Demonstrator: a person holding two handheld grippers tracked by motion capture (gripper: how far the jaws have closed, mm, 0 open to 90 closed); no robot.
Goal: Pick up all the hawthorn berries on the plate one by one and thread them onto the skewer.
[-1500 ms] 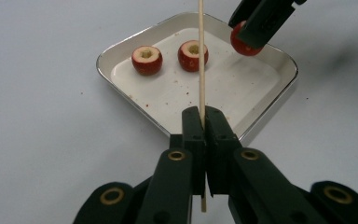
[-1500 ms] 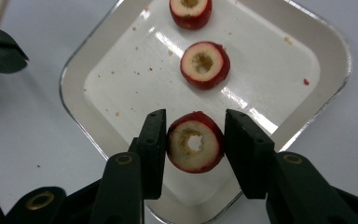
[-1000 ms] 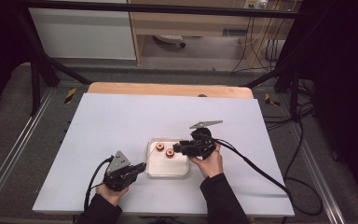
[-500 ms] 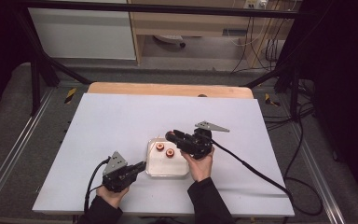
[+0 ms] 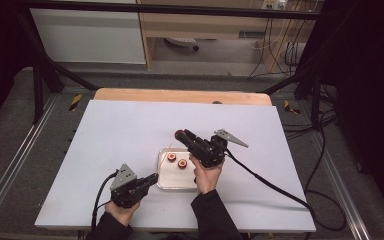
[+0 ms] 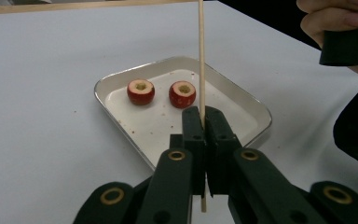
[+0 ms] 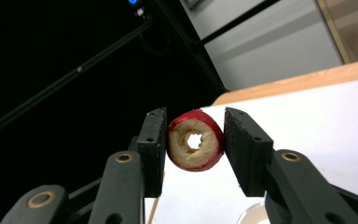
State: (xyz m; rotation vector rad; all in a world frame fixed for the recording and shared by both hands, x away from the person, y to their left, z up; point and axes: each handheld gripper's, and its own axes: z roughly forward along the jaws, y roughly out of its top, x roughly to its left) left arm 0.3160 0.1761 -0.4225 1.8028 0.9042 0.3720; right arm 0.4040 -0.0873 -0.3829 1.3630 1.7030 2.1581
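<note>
My left gripper (image 6: pixel 204 114) is shut on a thin wooden skewer (image 6: pixel 201 56) that stands upright near the front edge of a metal tray (image 6: pixel 261 120). In the high view this gripper (image 5: pixel 152 178) lies at the tray's front left corner. Two red cored fruit pieces (image 6: pixel 141 91) (image 6: pixel 182 94) sit in the tray. My right gripper (image 7: pixel 195 119) is shut on a third red cored fruit piece (image 7: pixel 196 142), with the hole facing its camera. In the high view it (image 5: pixel 180 135) hovers over the tray's far edge, jaws pointing left.
The tray (image 5: pixel 172 182) sits on a white table sheet (image 5: pixel 130 130) with a wooden strip along the far edge. Cables trail from both grippers toward the front and right. The person's right hand (image 6: pixel 340 28) is at the upper right of the left gripper view.
My right gripper, with the fruit piece in it, has shifted a little to the left and away from the person, over the tray's far edge. The left gripper and skewer have stayed put.
</note>
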